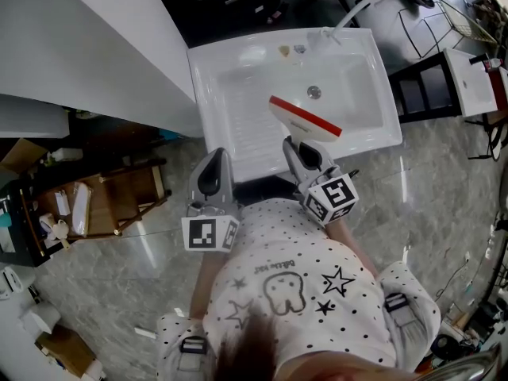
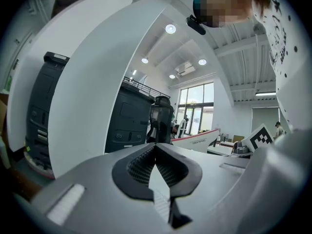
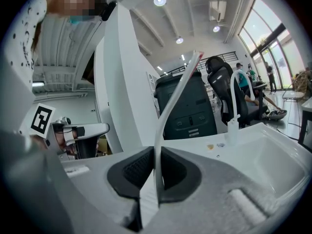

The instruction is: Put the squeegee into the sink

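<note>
Item 1, the squeegee (image 1: pixel 295 121): one counted. It was white with a red strip along the blade edge. It was held in the air over the near part of the sink (image 1: pixel 214 63) basin, blade end leading and handle end towards the person. It did not appear to be resting on the basin floor.

Item 2, the right claw (image 1: pixel 300 145): narrow, and clamped on the squeegee's handle end. In the right gripper view the squeegee (image 3: pixel 157 130) ran edge-on as a thin white line straight through the right claw (image 3: pixel 156 152), with the pads pressed against it on both sides. The grip at the handle end kept the blade clear and let it enter the basin first. In my judgement, lowering and release remained.

Item 3, the left claw (image 1: pixel 215 155): pressed together with nothing in it. The left gripper view showed the left claw (image 2: pixel 156 147) with its pads meeting. It hung just outside the sink's near rim, evidently kept out of the working claw's way.

Item 4, the fittings: one sink, one faucet (image 1: pixel 363 5) at the far rim and one drain (image 1: pixel 314 92). Two claws counted.
</note>
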Tool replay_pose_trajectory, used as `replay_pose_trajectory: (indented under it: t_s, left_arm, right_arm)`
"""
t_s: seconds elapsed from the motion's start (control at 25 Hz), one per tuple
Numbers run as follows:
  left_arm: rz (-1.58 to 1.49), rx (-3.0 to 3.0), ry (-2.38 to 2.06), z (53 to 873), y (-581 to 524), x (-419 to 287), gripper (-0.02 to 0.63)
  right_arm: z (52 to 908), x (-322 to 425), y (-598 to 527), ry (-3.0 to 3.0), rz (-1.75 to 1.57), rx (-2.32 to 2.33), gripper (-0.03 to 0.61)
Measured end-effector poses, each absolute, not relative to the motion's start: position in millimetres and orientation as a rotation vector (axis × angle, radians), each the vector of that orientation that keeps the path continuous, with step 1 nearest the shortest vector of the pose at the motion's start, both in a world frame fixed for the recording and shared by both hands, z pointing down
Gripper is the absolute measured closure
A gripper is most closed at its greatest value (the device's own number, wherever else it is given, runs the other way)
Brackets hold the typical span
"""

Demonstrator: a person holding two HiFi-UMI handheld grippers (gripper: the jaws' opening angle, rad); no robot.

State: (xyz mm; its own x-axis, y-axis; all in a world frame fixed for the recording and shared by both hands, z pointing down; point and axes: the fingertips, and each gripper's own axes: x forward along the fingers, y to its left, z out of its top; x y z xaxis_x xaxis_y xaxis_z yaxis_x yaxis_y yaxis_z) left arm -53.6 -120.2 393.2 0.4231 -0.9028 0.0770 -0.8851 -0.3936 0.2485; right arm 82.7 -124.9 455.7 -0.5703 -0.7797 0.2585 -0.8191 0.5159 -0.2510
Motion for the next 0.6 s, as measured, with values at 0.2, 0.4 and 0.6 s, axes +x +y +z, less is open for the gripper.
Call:
replay_pose_trajectory:
  t_s: [0.2, 0.4, 0.6]
  left_arm:
    - [-0.04, 2.485, -1.615, 389.2, -126.4, -57.6, 0.621]
    - [0.014, 2.529, -1.622, 390.8, -126.2, -60.1, 0.621]
    - [-0.025, 2.469, -1.659, 388.5, -129.9, -75.2, 0.621]
  right_arm:
    - [454.7, 82.9, -129.8, -2.632, 0.539, 1.395, 0.554]
    - [458.2, 90.2, -130.8, -2.599, 0.563, 1.426, 0.554]
    - [458.5, 83.0, -134.2, -2.604, 0.576, 1.409, 0.554]
